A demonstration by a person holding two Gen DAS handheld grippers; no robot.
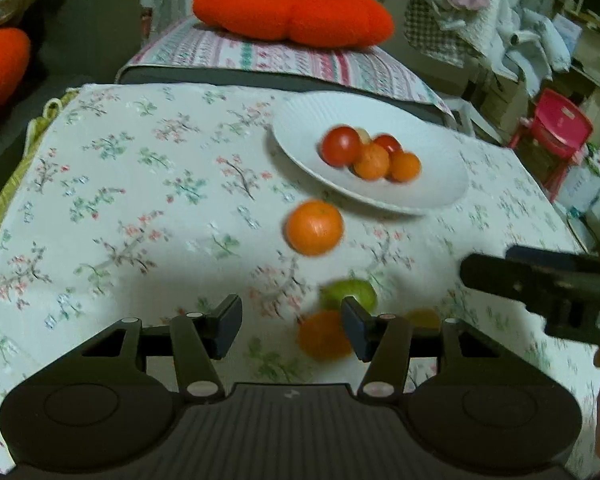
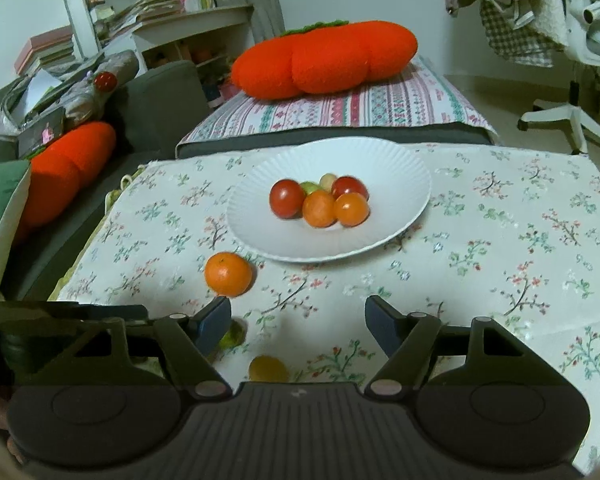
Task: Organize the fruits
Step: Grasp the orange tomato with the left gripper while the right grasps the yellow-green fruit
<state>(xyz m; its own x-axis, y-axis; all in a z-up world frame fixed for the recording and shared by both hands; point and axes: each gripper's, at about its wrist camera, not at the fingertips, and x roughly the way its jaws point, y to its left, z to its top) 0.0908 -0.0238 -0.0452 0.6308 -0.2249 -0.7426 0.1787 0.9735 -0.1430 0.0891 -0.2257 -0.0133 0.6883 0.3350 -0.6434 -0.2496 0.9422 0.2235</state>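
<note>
Left wrist view: left gripper (image 1: 292,326) and right gripper (image 2: 298,326) gape empty mid-gathering; next, likely close on the near orange (image 1: 324,336) and carry it to the white plate (image 1: 440,184).

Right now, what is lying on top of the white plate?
On the white plate: two red fruits, two orange fruits, and behind them a green and a pale one, mostly covered.

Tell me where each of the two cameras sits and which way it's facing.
Left wrist: on the left gripper, angled down over the floral tablecloth toward the plate; its open fingers show, and the right gripper intrudes at right.
Right wrist: on the right gripper, facing the plate head-on; open fingers show.
Shared: plate, loose orange, orange cushion.
</note>
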